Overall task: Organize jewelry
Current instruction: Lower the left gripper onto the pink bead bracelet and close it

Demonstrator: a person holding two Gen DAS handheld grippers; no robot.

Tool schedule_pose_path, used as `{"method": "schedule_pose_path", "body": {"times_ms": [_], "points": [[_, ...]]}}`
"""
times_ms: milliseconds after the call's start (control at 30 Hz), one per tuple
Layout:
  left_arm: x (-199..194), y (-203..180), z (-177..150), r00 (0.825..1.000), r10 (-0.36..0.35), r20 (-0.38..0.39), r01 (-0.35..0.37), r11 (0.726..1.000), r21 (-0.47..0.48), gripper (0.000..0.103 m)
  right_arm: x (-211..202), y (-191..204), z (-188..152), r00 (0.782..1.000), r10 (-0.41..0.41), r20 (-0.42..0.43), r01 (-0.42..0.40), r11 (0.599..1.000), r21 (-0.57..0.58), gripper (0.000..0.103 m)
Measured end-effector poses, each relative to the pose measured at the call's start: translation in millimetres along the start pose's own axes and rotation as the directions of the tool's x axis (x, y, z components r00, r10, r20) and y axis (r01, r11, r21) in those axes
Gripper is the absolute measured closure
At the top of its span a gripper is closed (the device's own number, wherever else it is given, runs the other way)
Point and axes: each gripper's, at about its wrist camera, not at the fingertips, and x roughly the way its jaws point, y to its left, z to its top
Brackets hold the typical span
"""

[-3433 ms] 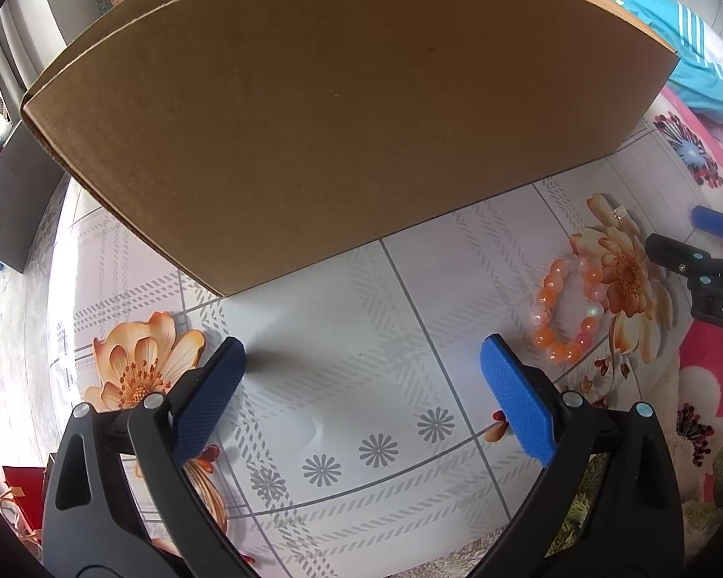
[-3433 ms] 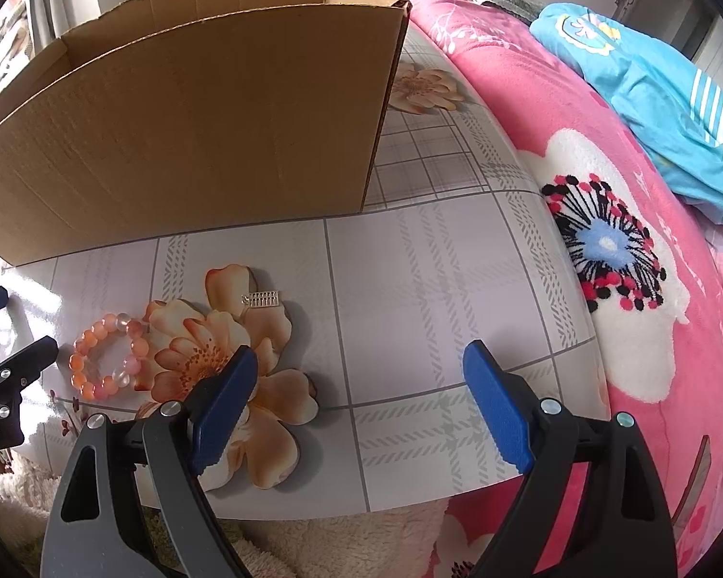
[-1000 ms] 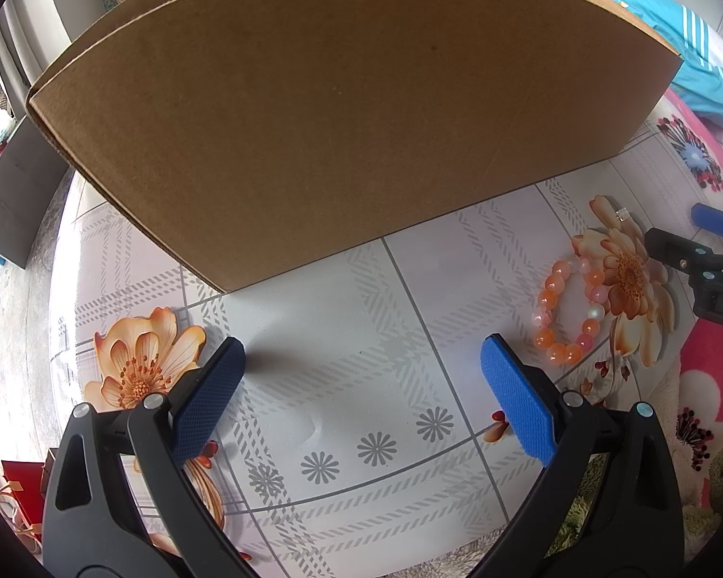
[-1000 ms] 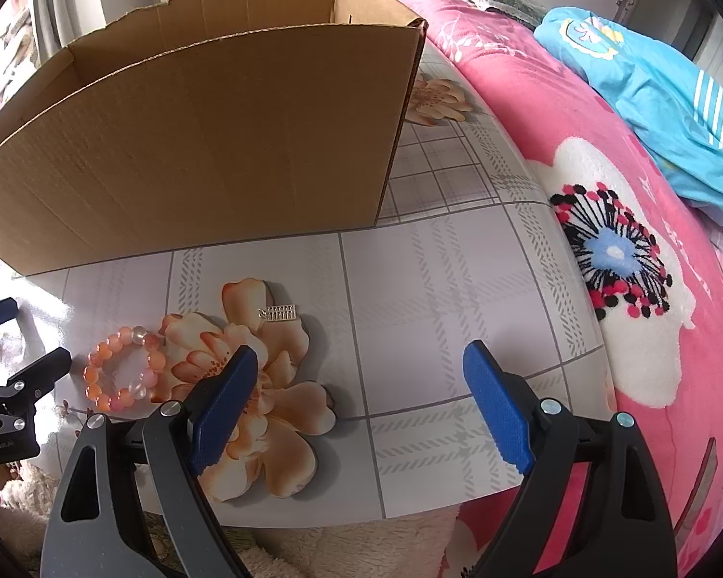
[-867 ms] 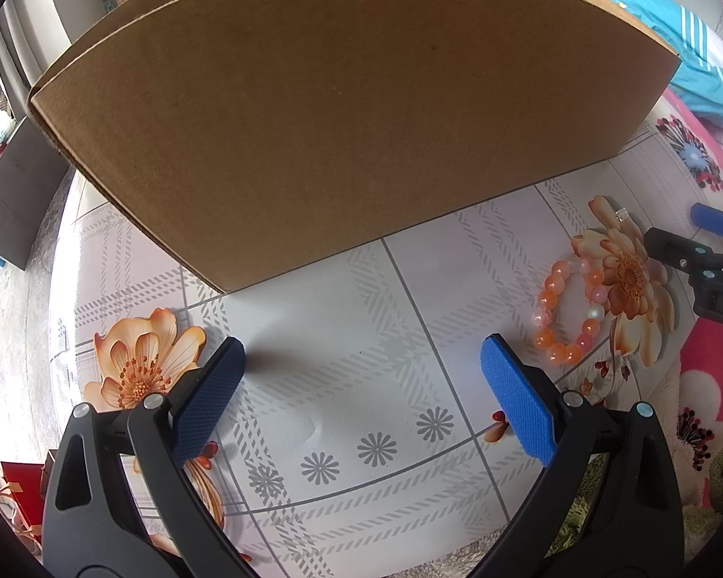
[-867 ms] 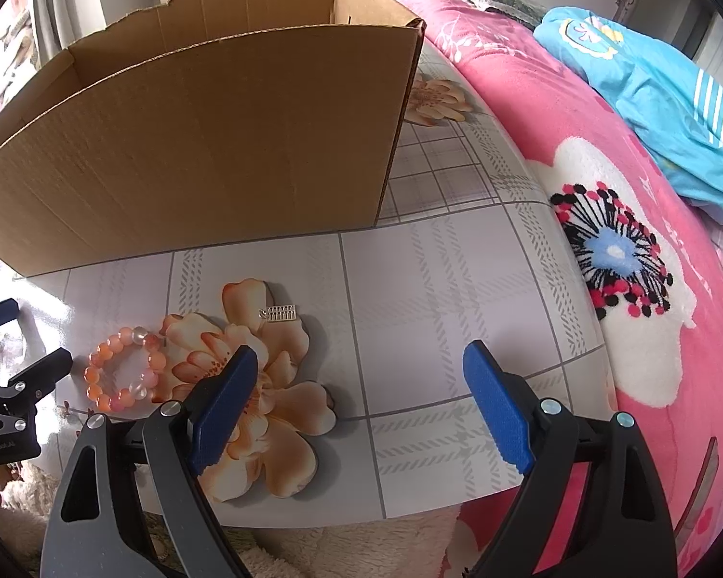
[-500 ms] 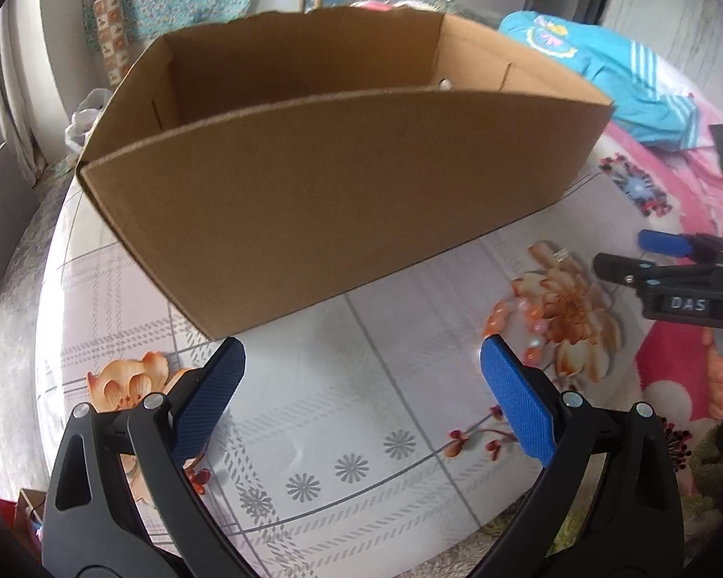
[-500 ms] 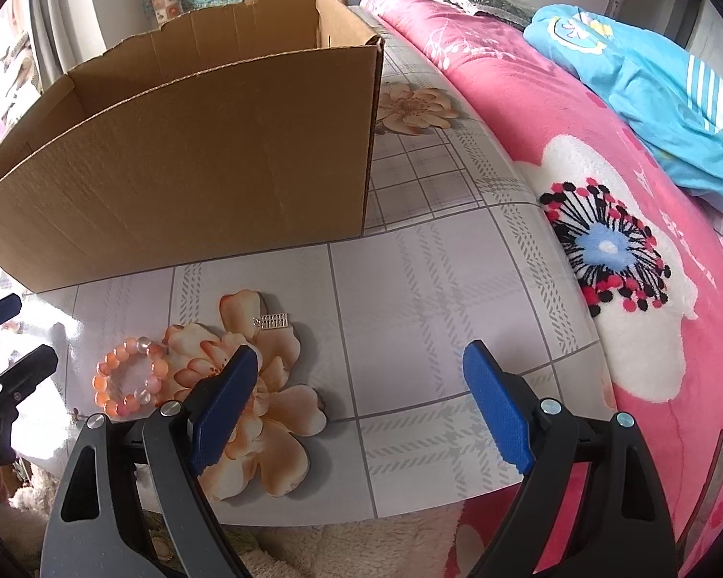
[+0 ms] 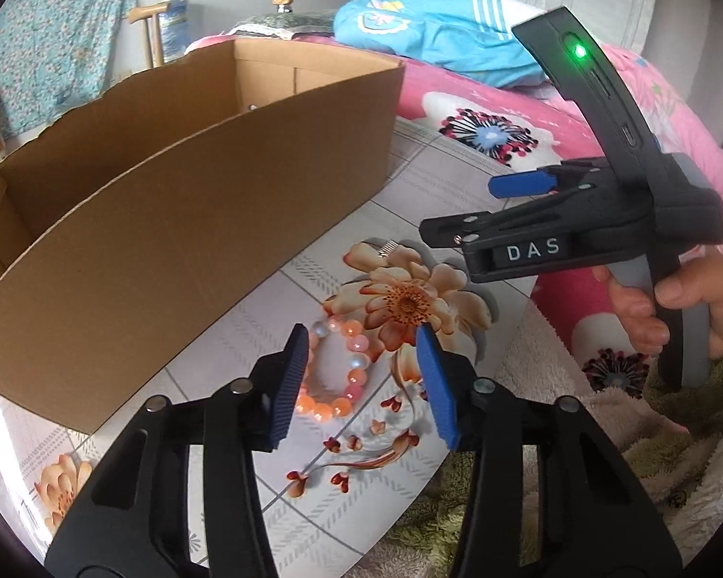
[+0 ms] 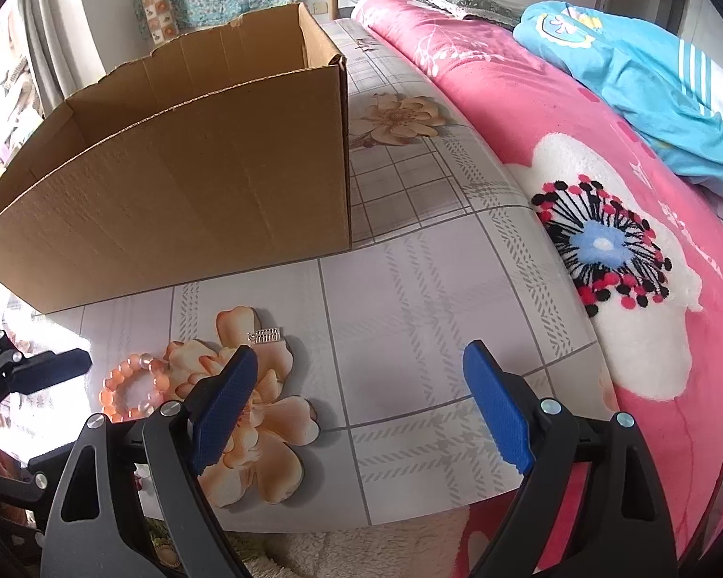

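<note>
Blue pads of the left gripper point(image 9: 364, 380) frame the near view, its jaws closing with the bead bracelet point(image 9: 335, 368) seen in the gap between them, though the pads are not yet pressing on it. That bracelet, a ring of orange, pink and pale beads, lies flat on the tablecloth point(image 9: 246, 332) at the edge of a large printed peach flower point(image 9: 409, 298). Just past the flower's far petal rests a small silver clasp-like piece point(image 10: 264, 336), apart from the bracelet. To the right, the right gripper point(image 10: 356, 404) hangs above the cloth with its jaws spread wide and nothing between them; in the left wrist view it shows side-on, held by a hand point(image 9: 670, 308) wrapped around its grey handle. A fluffy cream towel point(image 9: 578, 433) lies under the table's near edge. Farther back stands an open cardboard box point(image 9: 183, 221), its long side facing the grippers and its short end turned toward the bed. Beyond the table stretches a pink blanket point(image 10: 530, 111) with a black, red and blue flower print, and on its far part lies a bundled blue cloth point(image 10: 650, 82) with white stripes.
</note>
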Motion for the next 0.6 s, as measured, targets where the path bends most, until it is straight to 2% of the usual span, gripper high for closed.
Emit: {"method": "schedule_pose_path", "body": {"times_ms": [167,367,533,600], "points": [[15.8,-7.0,-1.6,0.998,0.006,-0.069,-0.004,0.999,0.033,0.079,0.0,-3.9,-0.6,1.000,0.002,0.005,-0.002,1.000,0.013,0.018],[28.5,0.8,-4.7,0.993,0.032,-0.111,-0.032,0.999,-0.001,0.081,-2.4,-2.7,0.0,1.000,0.000,0.018,0.000,1.000,0.007,0.018],[30.8,3.8,-5.8,0.993,0.057,-0.100,-0.056,0.998,0.009,0.083,-6.2,-0.3,-0.8,1.000,0.002,0.029,-0.002,1.000,0.010,0.018],[31.4,3.1,-6.2,0.992,0.085,-0.092,-0.083,0.996,0.024,0.090,-6.7,0.6,-0.8,1.000,0.003,0.031,-0.004,1.000,0.010,0.018]]}}
